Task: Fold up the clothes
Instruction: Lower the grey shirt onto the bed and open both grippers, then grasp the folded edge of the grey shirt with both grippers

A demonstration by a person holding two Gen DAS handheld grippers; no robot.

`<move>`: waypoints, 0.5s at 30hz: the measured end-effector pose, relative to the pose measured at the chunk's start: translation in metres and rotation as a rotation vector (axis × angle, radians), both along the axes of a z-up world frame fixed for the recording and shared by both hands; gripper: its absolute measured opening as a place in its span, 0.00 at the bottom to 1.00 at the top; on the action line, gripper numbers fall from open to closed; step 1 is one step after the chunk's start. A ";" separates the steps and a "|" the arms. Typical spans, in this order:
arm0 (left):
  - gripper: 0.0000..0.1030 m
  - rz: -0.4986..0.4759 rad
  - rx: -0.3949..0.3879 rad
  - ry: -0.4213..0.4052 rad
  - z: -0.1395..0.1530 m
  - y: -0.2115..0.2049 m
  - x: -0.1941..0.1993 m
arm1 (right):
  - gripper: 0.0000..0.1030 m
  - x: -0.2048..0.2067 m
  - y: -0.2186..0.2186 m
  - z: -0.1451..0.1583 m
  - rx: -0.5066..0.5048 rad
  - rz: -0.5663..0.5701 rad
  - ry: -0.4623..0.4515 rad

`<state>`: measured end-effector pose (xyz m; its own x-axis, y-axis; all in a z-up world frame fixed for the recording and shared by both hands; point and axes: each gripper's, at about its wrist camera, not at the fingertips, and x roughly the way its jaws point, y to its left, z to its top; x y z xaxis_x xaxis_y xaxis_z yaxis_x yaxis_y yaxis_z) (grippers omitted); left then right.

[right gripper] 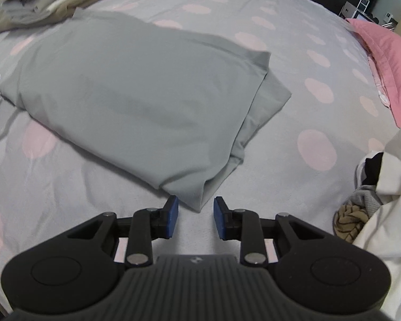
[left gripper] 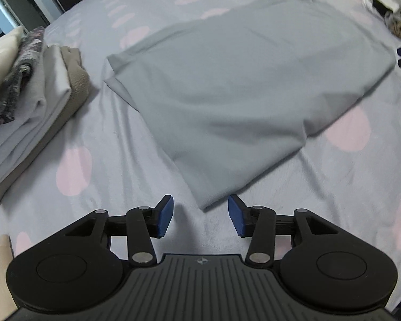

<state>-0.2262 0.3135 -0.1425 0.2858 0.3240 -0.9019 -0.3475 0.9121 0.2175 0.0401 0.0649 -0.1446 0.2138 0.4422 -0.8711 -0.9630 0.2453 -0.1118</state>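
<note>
A grey garment (left gripper: 243,85), partly folded with smooth layers, is spread on the dotted bed (left gripper: 93,139). A folded stack (left gripper: 32,93) is seen beside it. Left claw (left gripper: 200,215) and right claw (right gripper: 195,218) are held spread, empty, near its corners.

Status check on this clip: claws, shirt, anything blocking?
Left claw open, empty. Right claw open, empty. Grey shirt part-folded on bed, a near corner at each claw. Nothing blocking.
</note>
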 end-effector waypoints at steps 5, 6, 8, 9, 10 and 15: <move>0.25 -0.008 -0.007 -0.021 -0.006 0.002 0.002 | 0.21 0.001 0.007 -0.009 0.007 0.031 0.019; 0.17 -0.009 -0.010 -0.026 -0.006 0.003 0.002 | 0.06 0.000 0.008 -0.010 0.000 0.034 0.018; 0.05 -0.001 -0.009 -0.025 -0.006 0.003 0.001 | 0.05 -0.001 0.008 -0.008 -0.015 0.034 0.004; 0.02 0.001 -0.008 -0.026 -0.004 0.003 -0.001 | 0.04 -0.001 0.007 -0.006 -0.019 0.032 -0.004; 0.02 0.003 -0.007 -0.027 -0.002 0.003 -0.002 | 0.03 -0.001 0.005 -0.002 -0.020 0.025 -0.010; 0.01 0.037 -0.033 -0.061 0.016 0.007 -0.013 | 0.02 0.005 -0.004 0.009 -0.039 -0.006 -0.022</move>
